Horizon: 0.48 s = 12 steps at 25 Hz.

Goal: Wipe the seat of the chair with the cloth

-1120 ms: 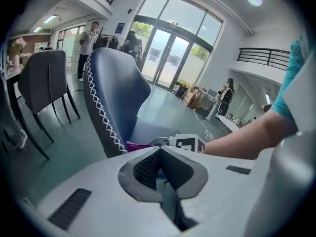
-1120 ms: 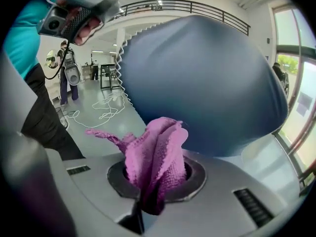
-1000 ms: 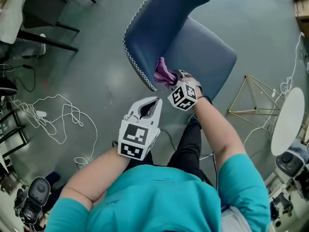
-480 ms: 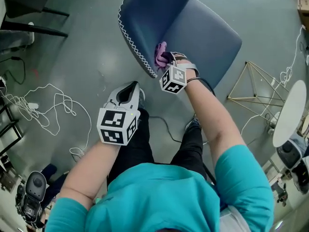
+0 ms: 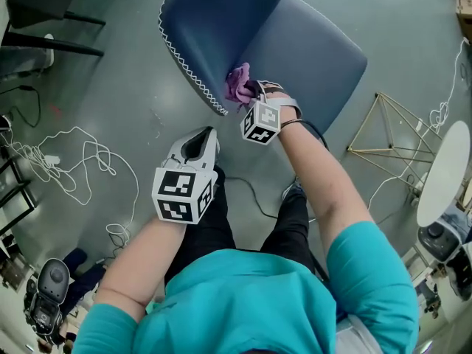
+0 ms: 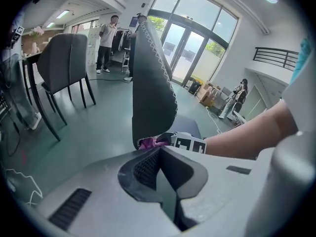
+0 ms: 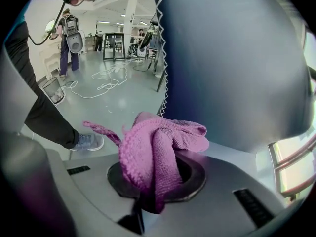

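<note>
Jaws of the right gripper [image 5: 254,98] are closed on a bunched magenta microfibre cloth [image 5: 237,85]. In the head view the cloth lies against the lower corner of the stitched backrest [image 5: 214,28] of the dark-blue padded chair, at the near edge of its seat [image 5: 317,57]. The left gripper [image 5: 198,144] hangs apart over the grey floor [image 5: 133,87].

Left gripper view: these jaws are drawn to a thin slit with nothing between them. The cloth [image 6: 148,143] shows beyond, at the backrest's foot.

Right gripper view: only one fold of the cloth [image 7: 158,152] is pinched, and the rest bulges free above the jaws.

We judge three risks:
- A dragging stroke could tug that fold loose.
- A stroke begun here could rub the backrest rather than the seat.
- The unsteadied chair could slide.
</note>
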### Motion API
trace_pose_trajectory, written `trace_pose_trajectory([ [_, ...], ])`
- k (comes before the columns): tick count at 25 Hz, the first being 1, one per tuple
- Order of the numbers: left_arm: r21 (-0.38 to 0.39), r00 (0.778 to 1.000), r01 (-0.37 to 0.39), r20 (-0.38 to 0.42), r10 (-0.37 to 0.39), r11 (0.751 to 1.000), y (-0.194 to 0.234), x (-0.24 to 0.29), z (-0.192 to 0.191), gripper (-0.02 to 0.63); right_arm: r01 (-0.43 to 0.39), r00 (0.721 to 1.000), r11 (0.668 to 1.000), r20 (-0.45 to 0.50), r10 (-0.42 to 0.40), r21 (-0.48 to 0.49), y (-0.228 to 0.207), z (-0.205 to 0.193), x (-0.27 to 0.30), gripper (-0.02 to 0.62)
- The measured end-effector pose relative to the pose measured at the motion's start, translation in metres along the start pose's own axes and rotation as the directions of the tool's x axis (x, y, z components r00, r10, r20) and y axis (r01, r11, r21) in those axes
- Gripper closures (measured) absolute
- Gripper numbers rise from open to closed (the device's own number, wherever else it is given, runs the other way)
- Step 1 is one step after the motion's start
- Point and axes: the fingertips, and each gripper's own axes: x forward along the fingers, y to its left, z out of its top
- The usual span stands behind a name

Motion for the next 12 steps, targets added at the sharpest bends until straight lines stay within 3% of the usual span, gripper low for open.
trace_pose_trajectory([
  [12,0.020,1.000,0.002,0.010,-0.002,1.000,-0.016,0.003,0.007,0.606,-0.008,1.000,1.000,-0.023,0.008,0.009,0.008,-0.017,-0.006,0.545],
])
